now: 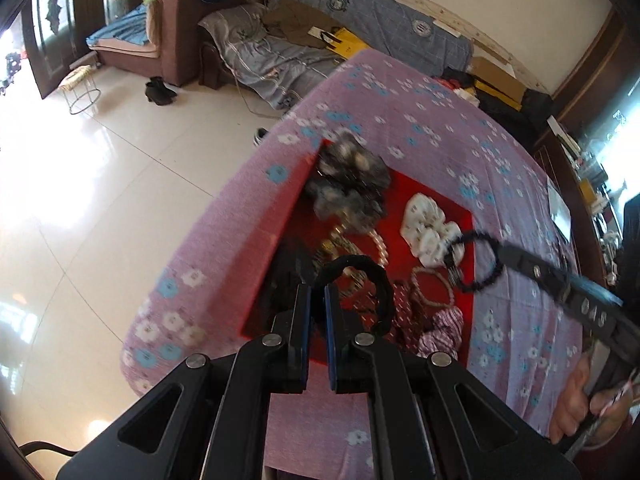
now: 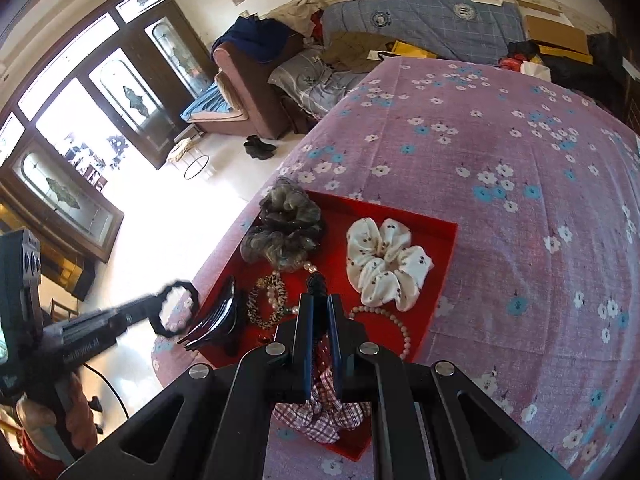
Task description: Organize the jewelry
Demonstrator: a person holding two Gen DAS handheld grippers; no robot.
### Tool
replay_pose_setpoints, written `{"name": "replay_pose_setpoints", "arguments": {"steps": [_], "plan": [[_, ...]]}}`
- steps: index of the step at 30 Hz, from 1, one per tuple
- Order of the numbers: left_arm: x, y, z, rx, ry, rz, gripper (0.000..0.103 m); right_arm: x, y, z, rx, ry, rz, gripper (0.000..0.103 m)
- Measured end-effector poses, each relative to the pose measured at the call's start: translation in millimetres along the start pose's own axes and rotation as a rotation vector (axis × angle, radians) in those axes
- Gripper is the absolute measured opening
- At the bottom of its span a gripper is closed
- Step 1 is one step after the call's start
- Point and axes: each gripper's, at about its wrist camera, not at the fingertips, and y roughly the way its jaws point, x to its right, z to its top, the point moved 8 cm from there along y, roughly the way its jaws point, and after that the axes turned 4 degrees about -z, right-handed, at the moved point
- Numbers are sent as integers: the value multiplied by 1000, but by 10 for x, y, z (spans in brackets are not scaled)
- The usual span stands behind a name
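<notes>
In the left wrist view, the left gripper (image 1: 318,300) fills the lower centre. Its jaws are pressed together on a black fabric hair band (image 1: 362,280), which loops up above the tips over the shallow red square tray (image 1: 432,188). The tray lies on the surface covered by a purple cloth with white and blue flowers (image 1: 420,120). In the tray, toward the upper centre, sits a grey ruffled scrunchie (image 1: 348,184), blurred, and to its right a white dotted scrunchie (image 1: 430,224). At the right edge, the right gripper (image 1: 506,254) reaches in, with a dark beaded bracelet (image 1: 476,262) ringed at its tip over the tray's right rim. Pale letters are printed on its side, but they are too blurred to read. The cloth to the upper right of the tray is bare, while the tray's left rim lies near the surface edge.

In the right wrist view, the right gripper (image 2: 319,308) has its jaws nearly closed on the dark beaded bracelet (image 2: 318,284), in the lower centre. Under it lies a red-and-white checked scrunchie (image 2: 324,412); a black hair claw (image 2: 220,320) sits at the tray's left side and a pink bead bracelet (image 2: 384,320) to the right. The left gripper (image 2: 138,312) shows at the lower left, beyond the surface edge, with the black band at its tip. Writing on its body is not legible. The right half of the frame is open cloth.
</notes>
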Motion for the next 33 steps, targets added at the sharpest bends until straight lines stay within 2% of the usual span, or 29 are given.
{"name": "replay_pose_setpoints", "arguments": {"steps": [7,14,20,25,29,33], "plan": [[347,248,-294,-82,33,-73,6,46,64,-32,-19,-1,0,9],[861,722,-488,-170,122,-138,6,452,-68,-83,-10,70,-54,9],[1107,1090,-493,-219,150,-151,6,731,-222,-102,11,123,-98,9],[1216,1175,-411,-213,173,-140,6,833,-293,-116,18,137,-119,9],[1123,945,-249,-165,164,-132,6,861,-308,-98,20,142,-117,9],[891,692,-61,-102,136,-90,6,813,-224,-61,7,136,-91,9]]}}
